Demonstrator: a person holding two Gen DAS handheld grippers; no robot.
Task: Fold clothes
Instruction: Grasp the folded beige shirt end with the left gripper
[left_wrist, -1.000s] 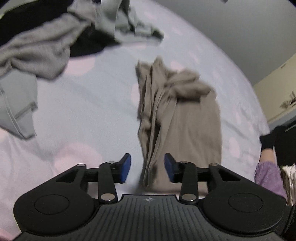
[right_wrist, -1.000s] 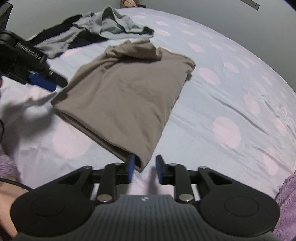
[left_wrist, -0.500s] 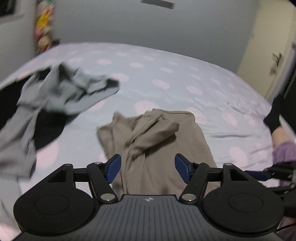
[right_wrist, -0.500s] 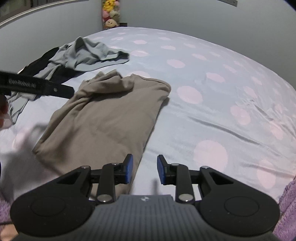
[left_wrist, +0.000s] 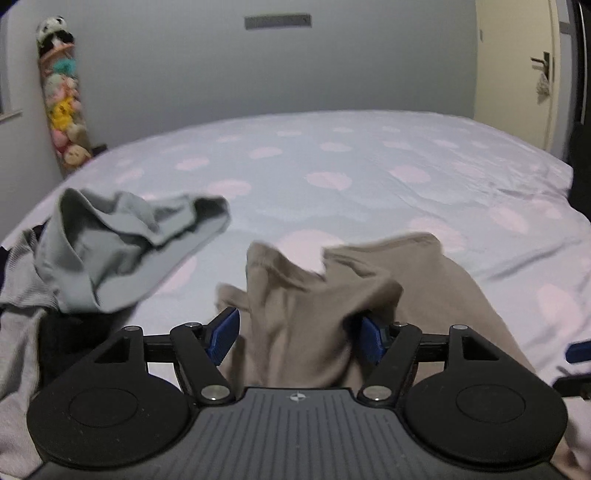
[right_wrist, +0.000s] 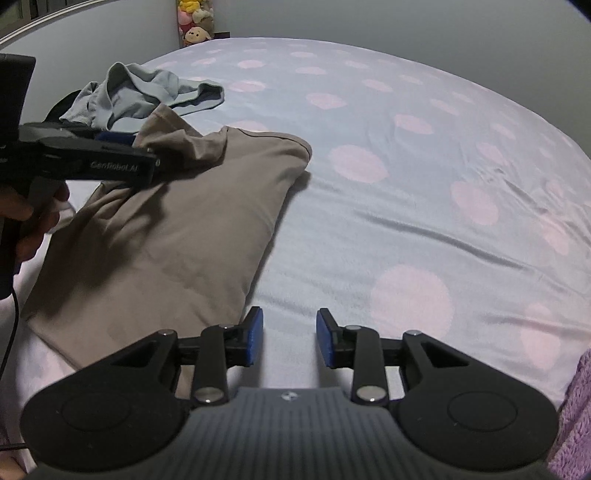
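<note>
My right claw (right_wrist: 289, 338) is easing apart over bare dotted sheet (right_wrist: 406, 192), nothing between its pads. My left claw (left_wrist: 299, 338) gapes wide – soft, rumpled brown top (left_wrist: 306, 295) bunched between, ungripped. Beyond, crumpled grey clothes (left_wrist: 122, 240).

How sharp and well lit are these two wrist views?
Left wrist view: dim, with the brown garment motion-smeared along its top edge. Right wrist view: sharper, the left gripper shadowing the cloth; fisheye bows the bed.
</note>
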